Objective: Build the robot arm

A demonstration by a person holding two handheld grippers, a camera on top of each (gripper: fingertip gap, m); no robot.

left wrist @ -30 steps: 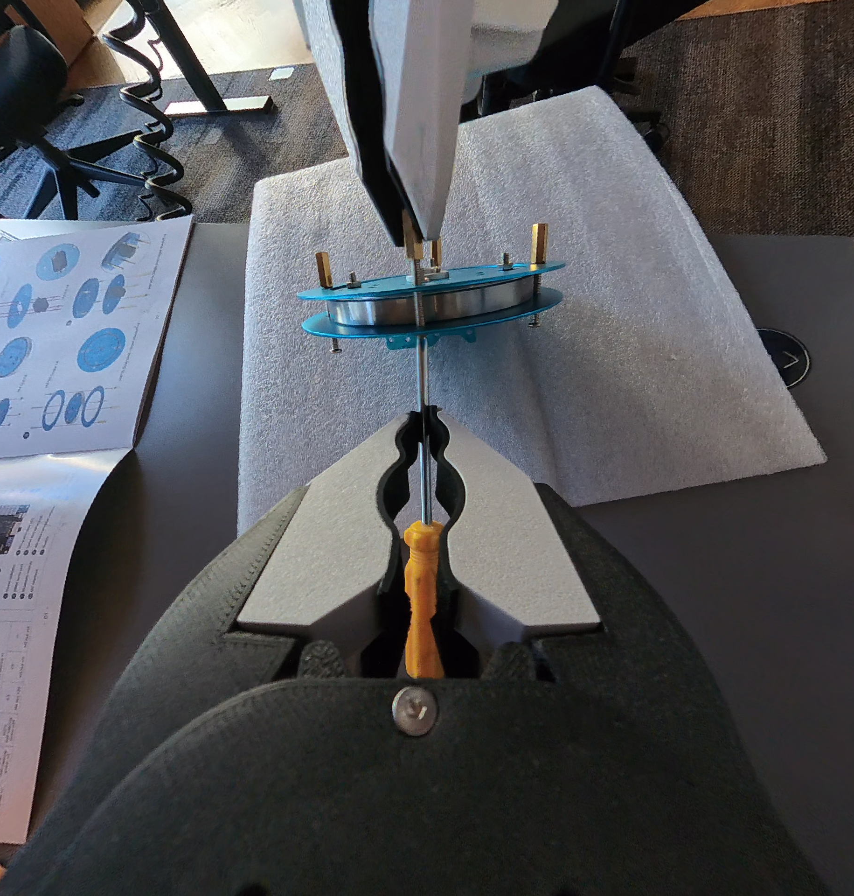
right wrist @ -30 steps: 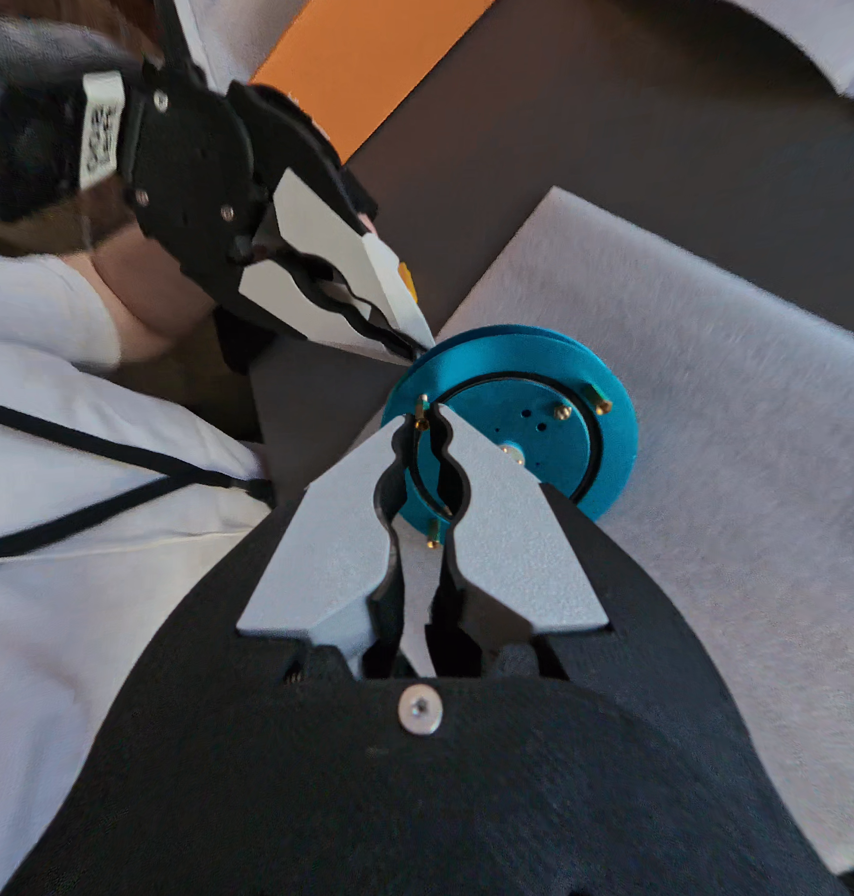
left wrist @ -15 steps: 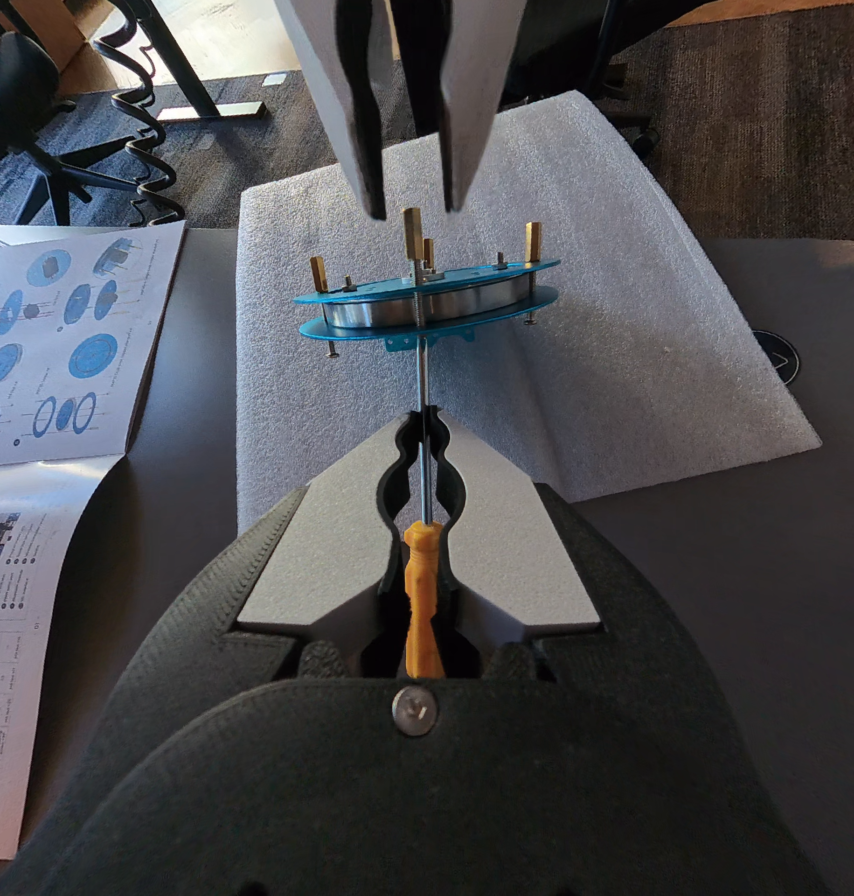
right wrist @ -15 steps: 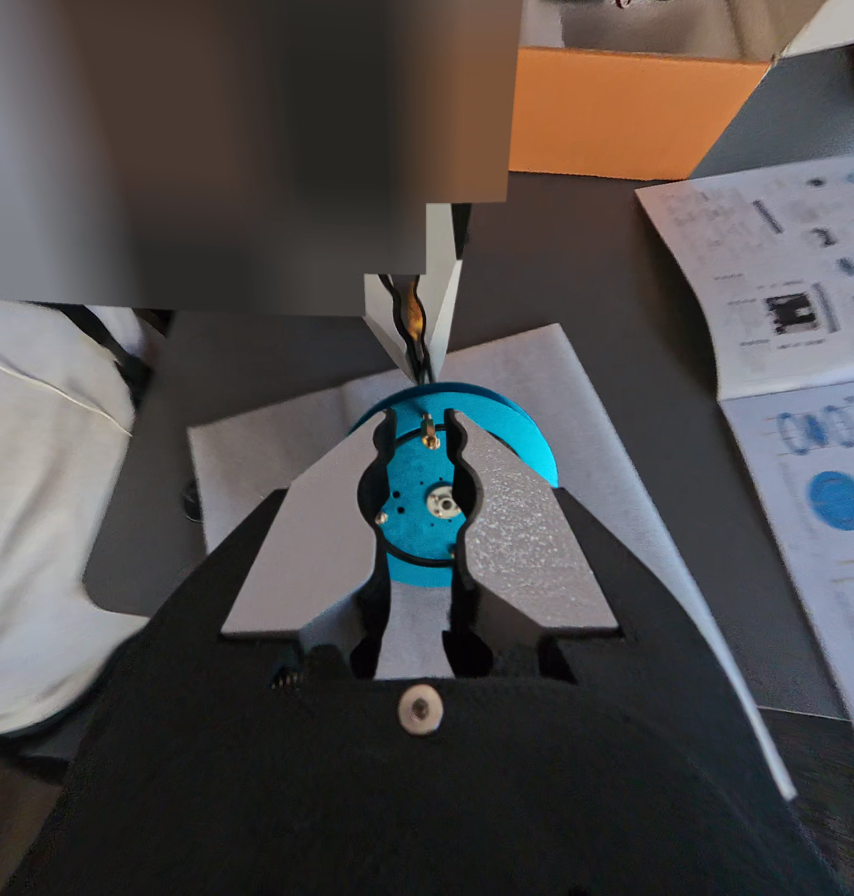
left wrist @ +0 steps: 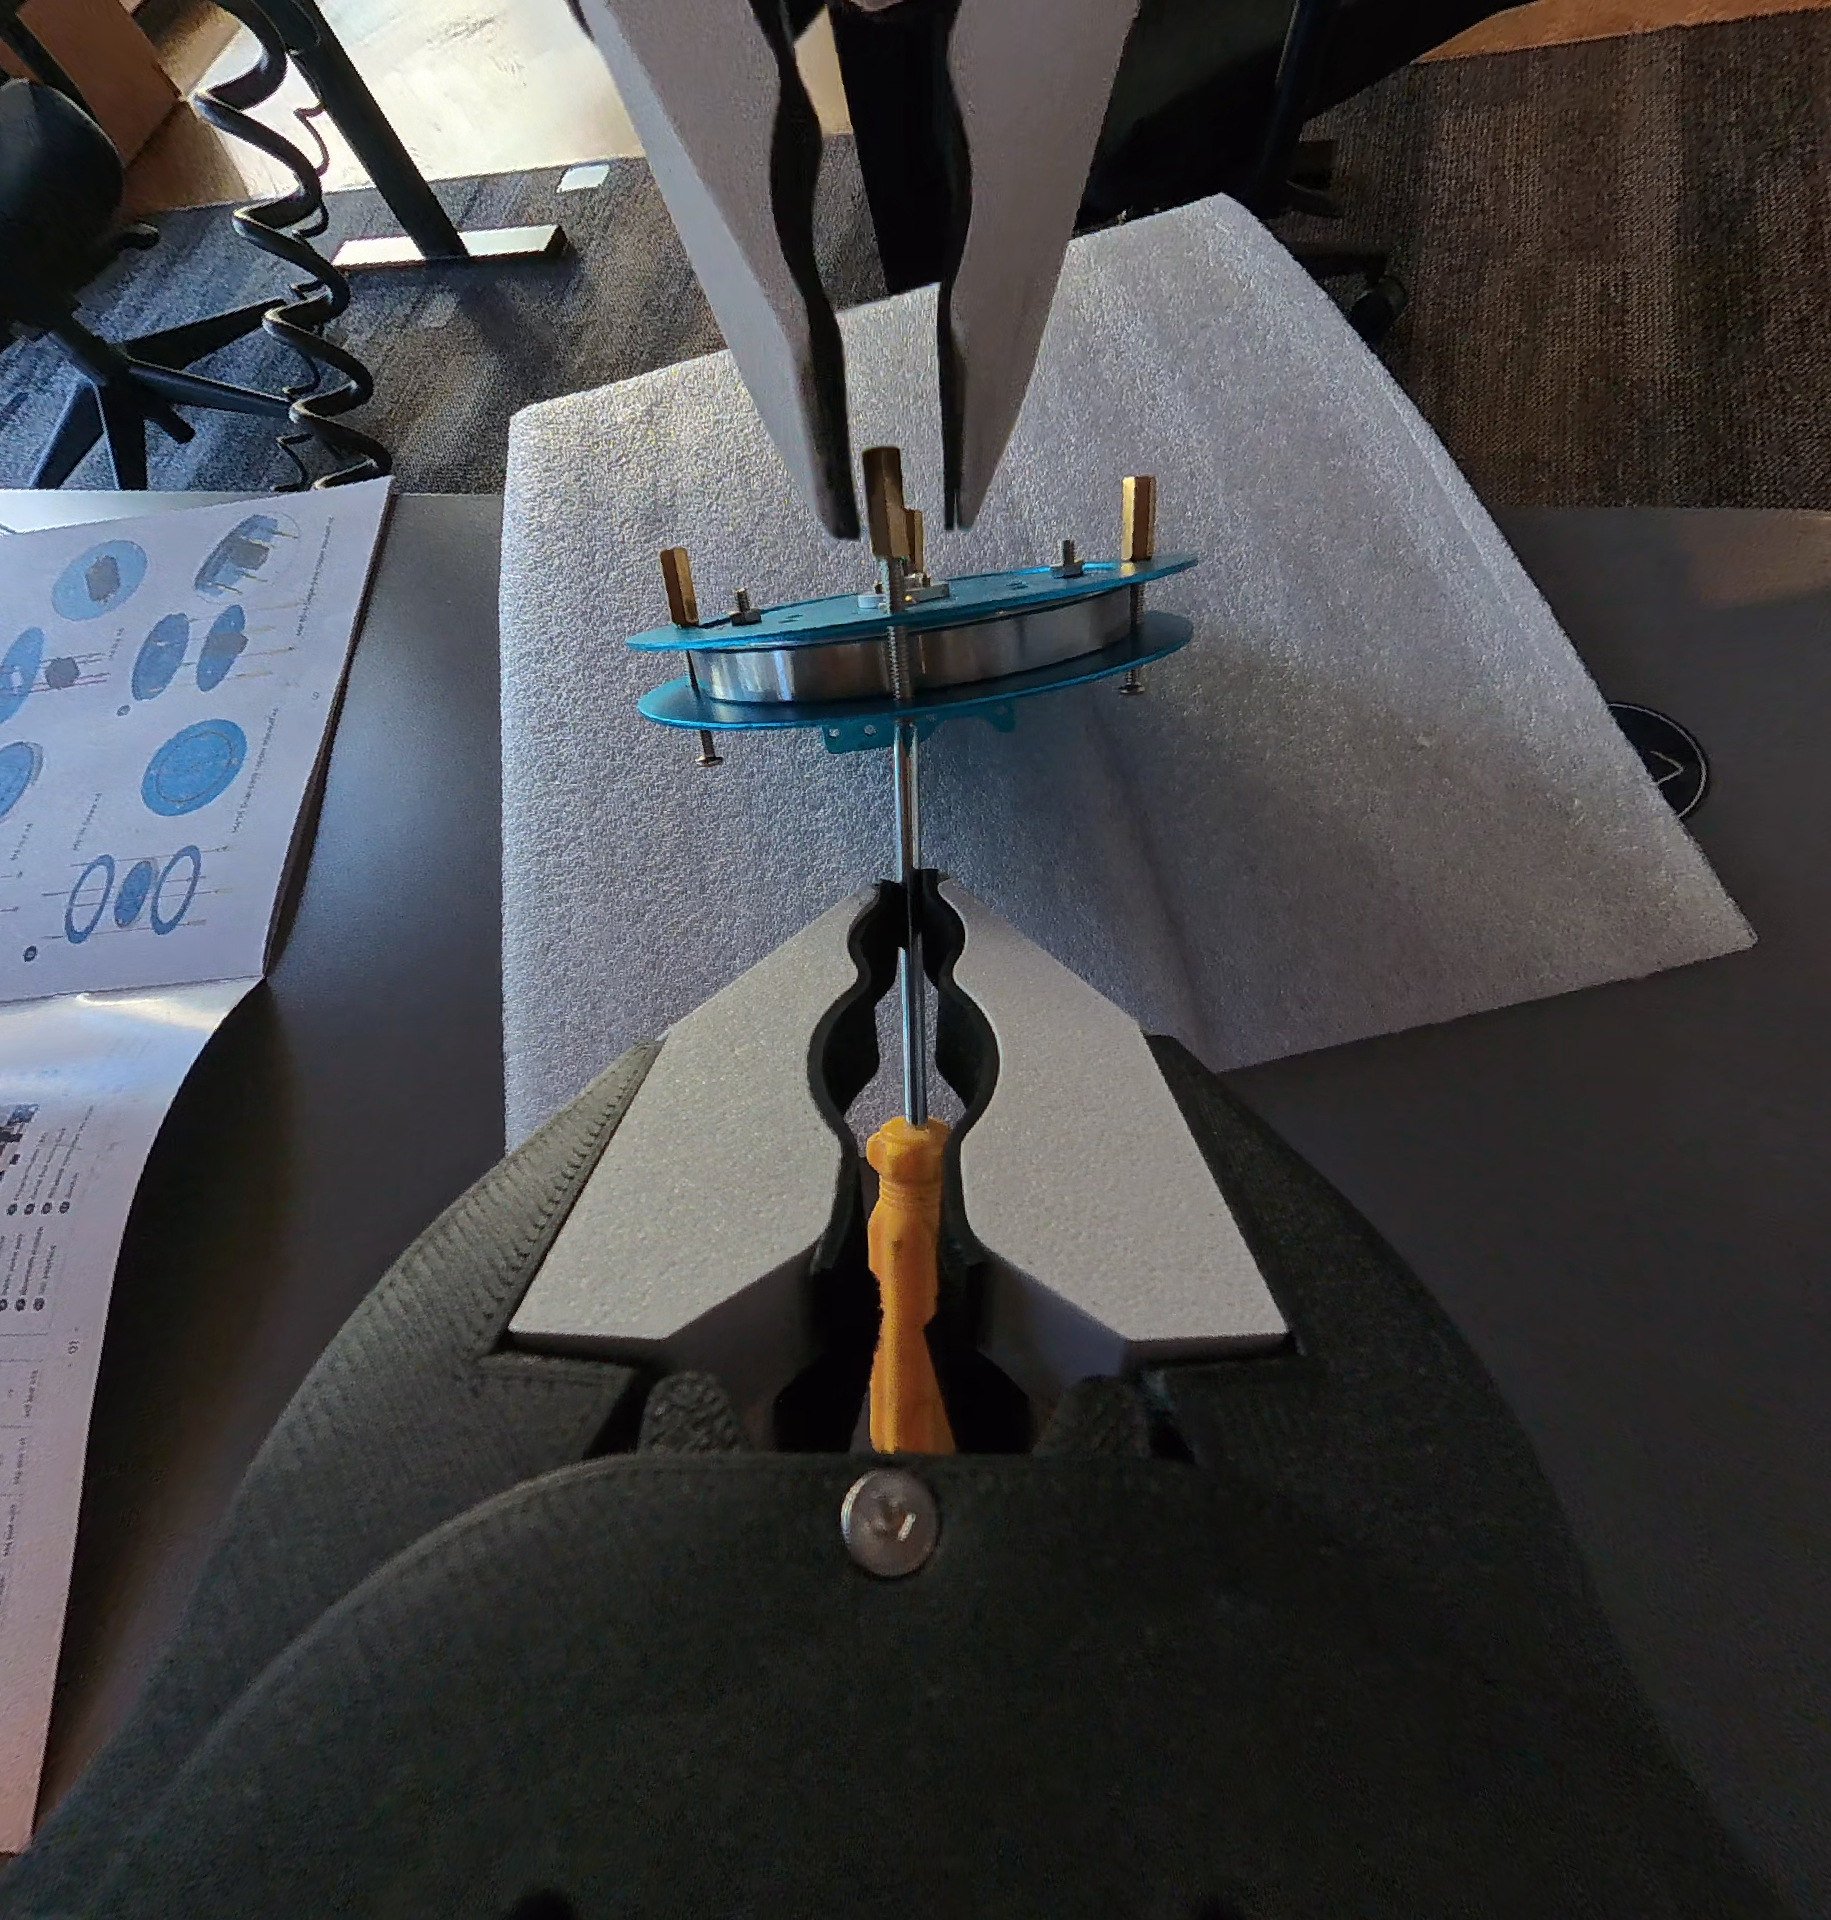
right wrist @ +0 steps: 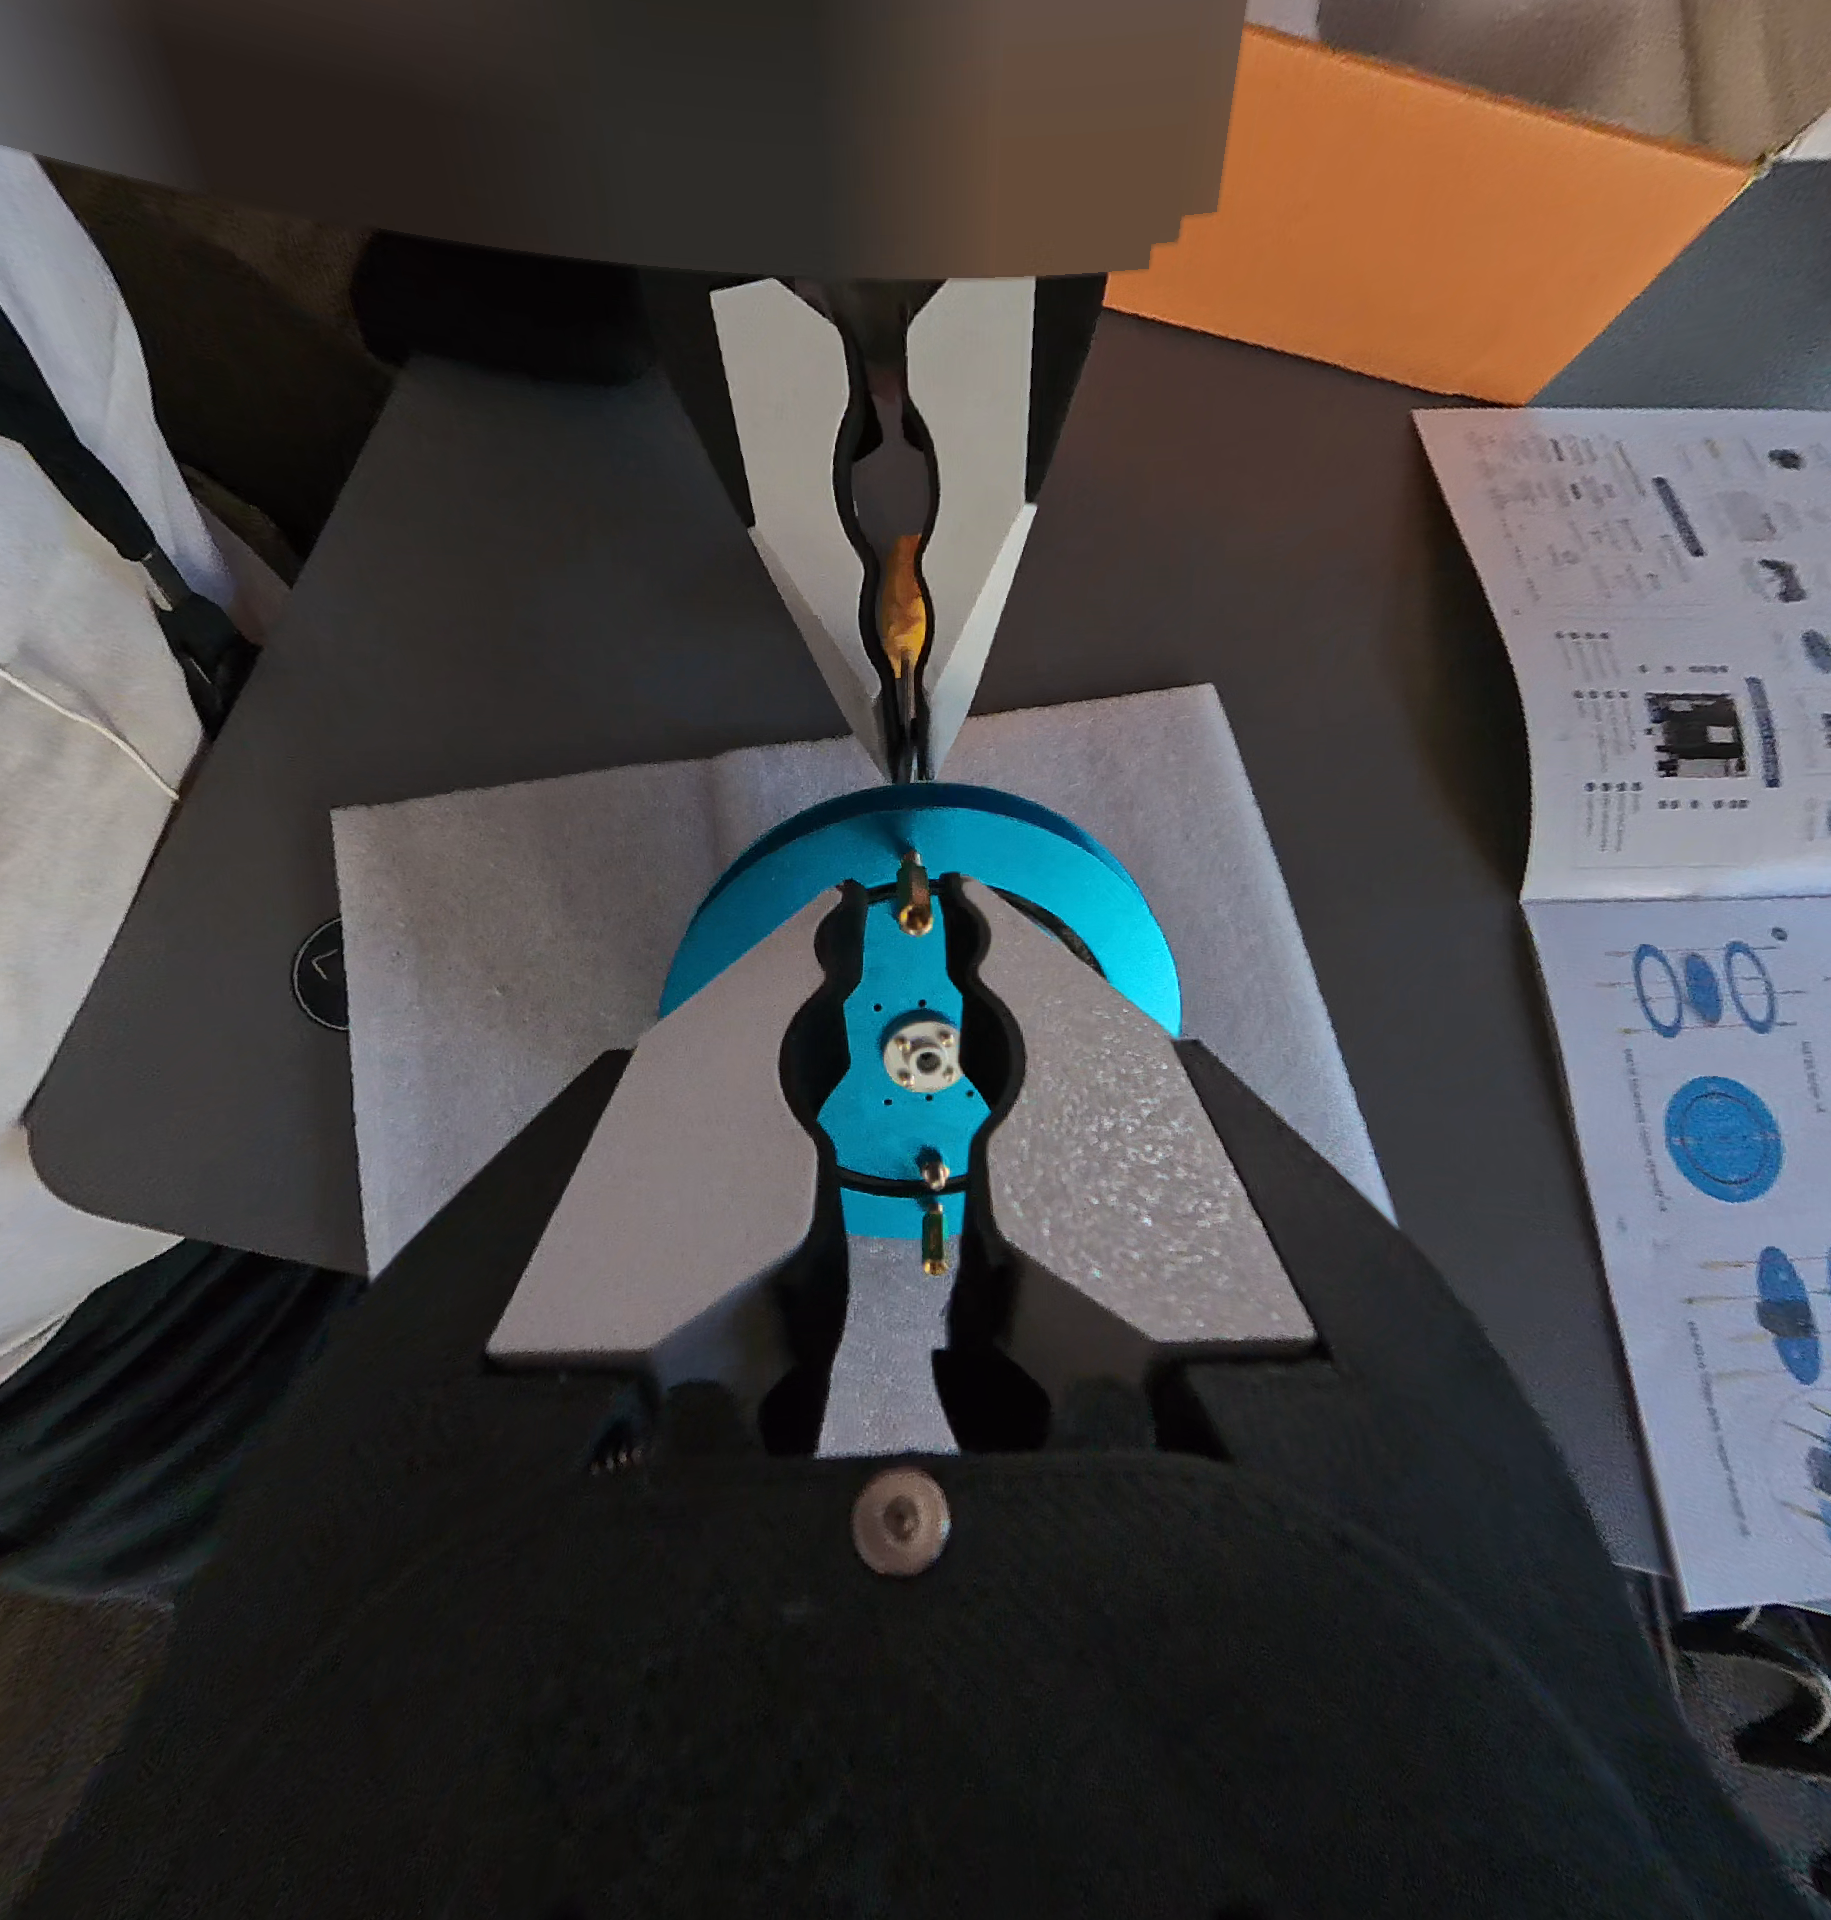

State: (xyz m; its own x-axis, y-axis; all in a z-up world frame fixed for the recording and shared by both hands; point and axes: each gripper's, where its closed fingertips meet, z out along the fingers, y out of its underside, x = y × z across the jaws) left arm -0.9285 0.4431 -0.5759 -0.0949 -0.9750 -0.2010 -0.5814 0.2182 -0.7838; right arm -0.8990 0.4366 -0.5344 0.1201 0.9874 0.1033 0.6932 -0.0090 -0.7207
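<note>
- Now my left tongs (left wrist: 908,902) are clamped on one small screwdriver (left wrist: 906,1288) with an orange handle; its thin steel shaft goes forward and its tip meets the underside of the blue disc assembly (left wrist: 911,665).
- My right tongs (left wrist: 895,525) come down from above with the two fingers apart, one on each side of a brass standoff (left wrist: 883,499); whether they touch it I cannot tell.
- I count two blue round plates, one above the other, with one silver ring between them.
- On the upper plate I count four brass standoffs in the left wrist view; one is half hidden behind the nearest.
- Two small screw heads hang below the lower plate, one at the left edge and one at the right.
- From the right wrist view, the disc assembly (right wrist: 921,1060) shows one silver hub in its middle, and my own fingers cover both its sides.
- One white foam sheet (left wrist: 1254,644) lies under the assembly on the dark table (left wrist: 1513,1195).
- One open instruction booklet (left wrist: 111,831) with blue drawings lies on the table left of the foam.
- One orange cardboard box (right wrist: 1410,239) stands at the table's edge beside the person in a white shirt (right wrist: 49,665).
- One round dark insert (left wrist: 1659,764) sits in the table, partly under the foam's right edge.
- Beyond the table I see one office chair (left wrist: 38,218) on the carpet.
</note>
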